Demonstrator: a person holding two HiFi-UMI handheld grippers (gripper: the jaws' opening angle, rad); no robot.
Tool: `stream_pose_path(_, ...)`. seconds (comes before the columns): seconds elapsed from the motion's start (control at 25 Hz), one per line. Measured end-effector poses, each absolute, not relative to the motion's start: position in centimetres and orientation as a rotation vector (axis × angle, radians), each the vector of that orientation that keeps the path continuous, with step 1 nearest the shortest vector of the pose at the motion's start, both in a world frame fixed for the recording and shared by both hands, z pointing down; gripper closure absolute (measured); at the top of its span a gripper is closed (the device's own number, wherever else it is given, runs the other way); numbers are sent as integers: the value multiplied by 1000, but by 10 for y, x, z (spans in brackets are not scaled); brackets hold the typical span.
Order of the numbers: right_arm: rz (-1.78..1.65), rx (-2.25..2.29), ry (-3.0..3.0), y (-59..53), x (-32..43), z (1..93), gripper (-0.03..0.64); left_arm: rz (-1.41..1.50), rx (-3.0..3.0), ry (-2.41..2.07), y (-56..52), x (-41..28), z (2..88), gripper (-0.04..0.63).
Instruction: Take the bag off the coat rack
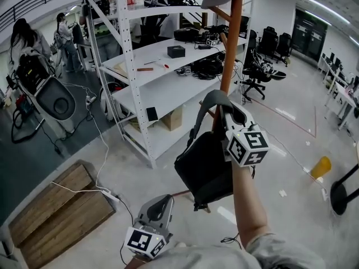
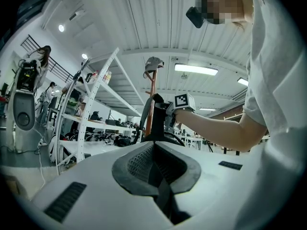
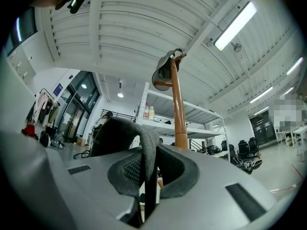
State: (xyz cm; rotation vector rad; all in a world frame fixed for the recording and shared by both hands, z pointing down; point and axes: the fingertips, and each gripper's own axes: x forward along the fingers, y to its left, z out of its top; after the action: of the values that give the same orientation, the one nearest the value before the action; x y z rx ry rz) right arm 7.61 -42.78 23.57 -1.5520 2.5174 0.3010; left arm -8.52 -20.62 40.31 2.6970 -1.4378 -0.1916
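A black bag (image 1: 203, 170) hangs by its grey strap (image 1: 216, 98) beside the brown pole of the coat rack (image 1: 231, 38). My right gripper (image 1: 224, 114) is shut on that strap close to the pole. In the right gripper view the strap (image 3: 148, 147) runs between the pads, with the bag (image 3: 115, 135) to the left and the pole (image 3: 178, 109) behind. A grey cap (image 3: 163, 73) sits on top of the rack. My left gripper (image 1: 160, 203) is held low and near me, pads together and empty. From the left gripper (image 2: 156, 164) I see the bag (image 2: 156, 123) ahead.
A white shelving unit (image 1: 140, 66) with tools stands left of the rack. A wooden pallet (image 1: 61, 212) and a white cable (image 1: 95, 150) lie on the floor at the left. Office chairs (image 1: 263, 66) stand behind the rack. People (image 1: 25, 38) stand at the far left.
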Motion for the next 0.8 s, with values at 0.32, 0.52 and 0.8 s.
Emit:
stream_pose_path(0.32,268,-1454,2528,-411,69,232,580,-188,2715,-1413,-206,-80,401,575)
stream_pose_path(0.52,265,-1403,2542,-398,65,230,580,-199,2735,-1394,-209,-74,397,575)
stream_pose_path(0.8,202,-1342,2533,-384,67,237,580,-205,2756,-1387,-211,-69,390,575)
